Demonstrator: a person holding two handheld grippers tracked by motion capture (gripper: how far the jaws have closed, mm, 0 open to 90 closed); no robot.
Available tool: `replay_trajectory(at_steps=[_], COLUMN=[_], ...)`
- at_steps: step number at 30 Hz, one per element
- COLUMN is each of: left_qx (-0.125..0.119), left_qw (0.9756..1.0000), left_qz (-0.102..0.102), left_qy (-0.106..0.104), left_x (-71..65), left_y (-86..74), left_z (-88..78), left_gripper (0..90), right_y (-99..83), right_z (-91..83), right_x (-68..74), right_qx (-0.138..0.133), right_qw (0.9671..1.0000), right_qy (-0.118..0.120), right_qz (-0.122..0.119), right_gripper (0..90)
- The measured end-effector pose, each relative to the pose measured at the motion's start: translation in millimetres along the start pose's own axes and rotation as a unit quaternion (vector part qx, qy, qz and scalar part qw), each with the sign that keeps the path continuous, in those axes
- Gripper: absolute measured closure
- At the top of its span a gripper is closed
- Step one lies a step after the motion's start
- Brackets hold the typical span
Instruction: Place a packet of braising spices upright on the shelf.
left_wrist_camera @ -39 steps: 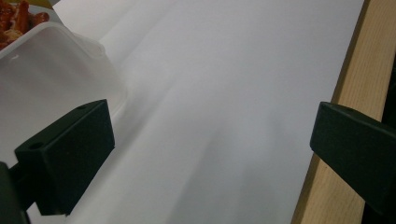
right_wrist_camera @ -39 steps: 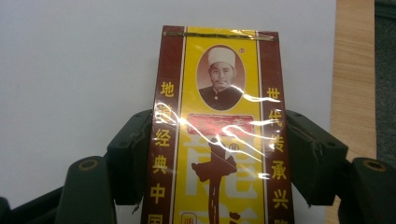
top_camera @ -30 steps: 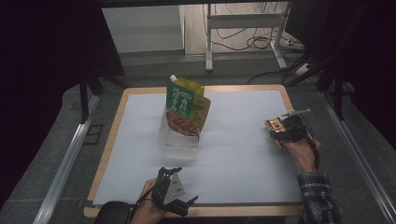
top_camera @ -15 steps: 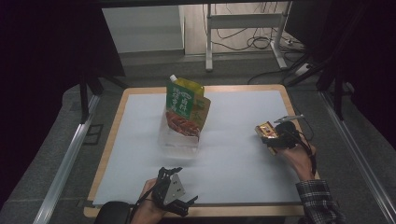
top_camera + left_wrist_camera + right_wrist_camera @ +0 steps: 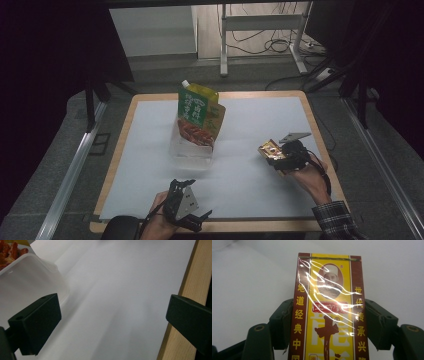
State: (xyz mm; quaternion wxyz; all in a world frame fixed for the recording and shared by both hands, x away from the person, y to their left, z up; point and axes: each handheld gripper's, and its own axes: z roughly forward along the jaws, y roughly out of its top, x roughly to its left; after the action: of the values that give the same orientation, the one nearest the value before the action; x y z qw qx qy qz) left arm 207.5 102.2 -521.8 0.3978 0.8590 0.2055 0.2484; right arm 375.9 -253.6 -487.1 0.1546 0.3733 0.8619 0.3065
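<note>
Currently the right gripper (image 5: 325, 322) is clamped on both sides of the yellow box (image 5: 328, 312), carrying it above the desk's (image 5: 150, 100) right edge; left gripper (image 5: 112, 322) idles apart, near edge.

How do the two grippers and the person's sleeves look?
Both grippers have chunky black jaws with small round holes. The left gripper and the right gripper each carry a grey three-cornered plate. The right forearm wears a dark plaid sleeve; the left sleeve looks dark.
</note>
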Motion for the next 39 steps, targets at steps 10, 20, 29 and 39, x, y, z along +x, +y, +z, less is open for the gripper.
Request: replay_trajectory(at_steps=[10, 20, 29, 39], left_qx=[0.001, 0.004, 0.005, 0.001], left_qw=[1.0, 1.0, 1.0, 1.0], left_qz=[0.003, 0.007, 0.004, 0.001], left_qy=[0.0, -0.002, 0.003, 0.006], left_x=[-0.3, -1.2, -0.3, 0.9], left_y=[0.0, 0.0, -0.1, -0.1], left_z=[0.5, 1.4, 1.8, 2.2], left_gripper=[0.0, 0.0, 0.0, 0.0], right_y=[-2.0, -8.3, -4.2, 13.0], right_z=[5.1, 21.0, 20.6, 19.6], right_x=[31.4, 39.5, 38.7, 38.1], right_qx=[0.009, 0.043, 0.056, 0.107], right_qw=[0.9979, 0.9951, 0.9939, 0.9889], right_qy=[0.048, 0.055, 0.071, 0.07], right_qz=[-0.044, -0.07, -0.064, -0.076], right_gripper=[31.4, 30.0, 23.5, 24.1])
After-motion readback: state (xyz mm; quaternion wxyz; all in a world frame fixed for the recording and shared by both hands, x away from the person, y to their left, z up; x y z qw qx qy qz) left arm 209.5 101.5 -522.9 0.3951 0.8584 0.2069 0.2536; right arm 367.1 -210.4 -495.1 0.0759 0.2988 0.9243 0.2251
